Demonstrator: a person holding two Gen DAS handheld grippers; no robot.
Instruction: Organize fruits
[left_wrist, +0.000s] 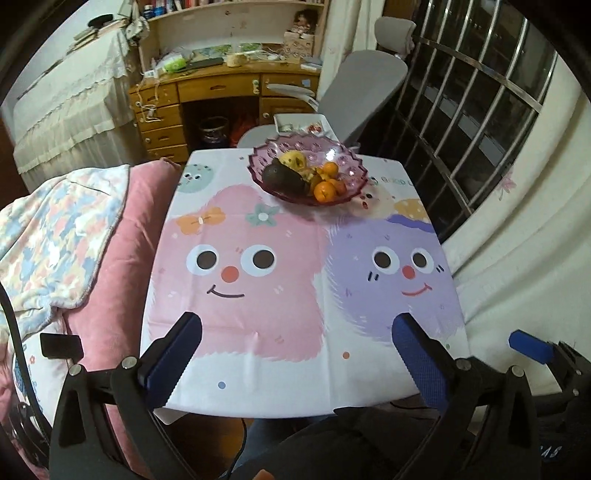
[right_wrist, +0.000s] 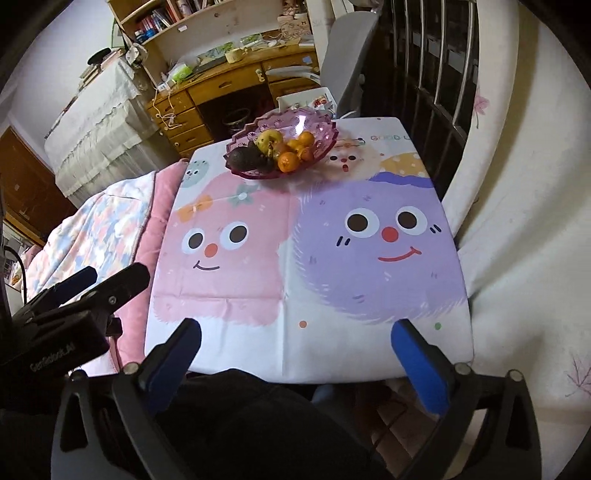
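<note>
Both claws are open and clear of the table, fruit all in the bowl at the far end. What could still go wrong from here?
1. The pink bowl sits near the far edge of the table; a push from the left claw or right claw might slide it off.
2. The oranges are heaped at the near rim and could roll out if bumped.
3. The cloth shows creases; a dragged claw could tug it and the bowl.

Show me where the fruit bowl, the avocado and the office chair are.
fruit bowl (left_wrist: 354, 162), left wrist view, on its right rim.
avocado (left_wrist: 282, 177), left wrist view, on its dark skin.
office chair (left_wrist: 365, 85), left wrist view, on its backrest.
</note>
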